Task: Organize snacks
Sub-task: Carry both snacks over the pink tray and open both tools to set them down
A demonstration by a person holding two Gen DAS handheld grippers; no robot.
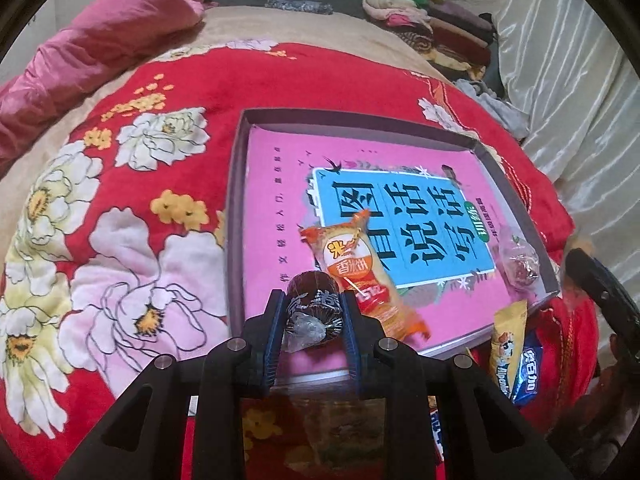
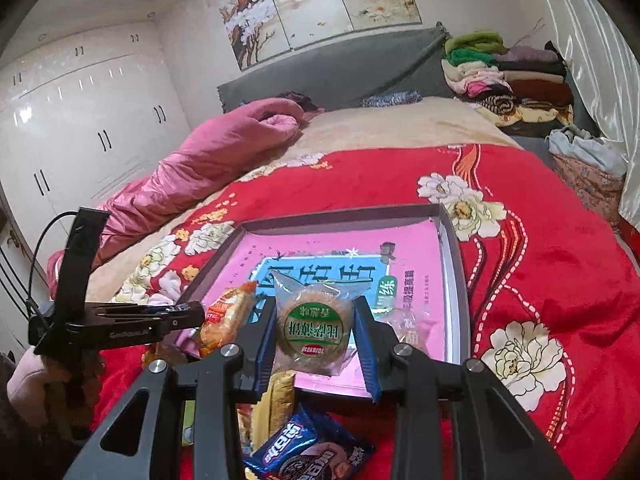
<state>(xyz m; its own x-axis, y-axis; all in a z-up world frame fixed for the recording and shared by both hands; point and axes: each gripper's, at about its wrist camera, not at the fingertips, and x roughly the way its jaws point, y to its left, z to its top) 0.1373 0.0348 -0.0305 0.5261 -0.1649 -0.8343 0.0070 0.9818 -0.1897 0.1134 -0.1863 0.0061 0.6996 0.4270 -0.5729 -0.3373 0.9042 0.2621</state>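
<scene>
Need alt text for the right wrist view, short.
The right claw grips a round biscuit in clear wrap above a shallow box lined with a pink book, on a red floral blanket. An orange snack packet lies in the box; the left claw reaches in beside it.

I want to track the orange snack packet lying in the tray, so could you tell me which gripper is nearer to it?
Left. The left gripper sits right beside the orange packet, holding a dark snack; the right gripper is farther along the tray.

Blanket (image 1: 248, 80) red, white-pink flowers — book cover (image 1: 272, 200) pink, blue panel — quilt (image 2: 208, 160) pink.
</scene>
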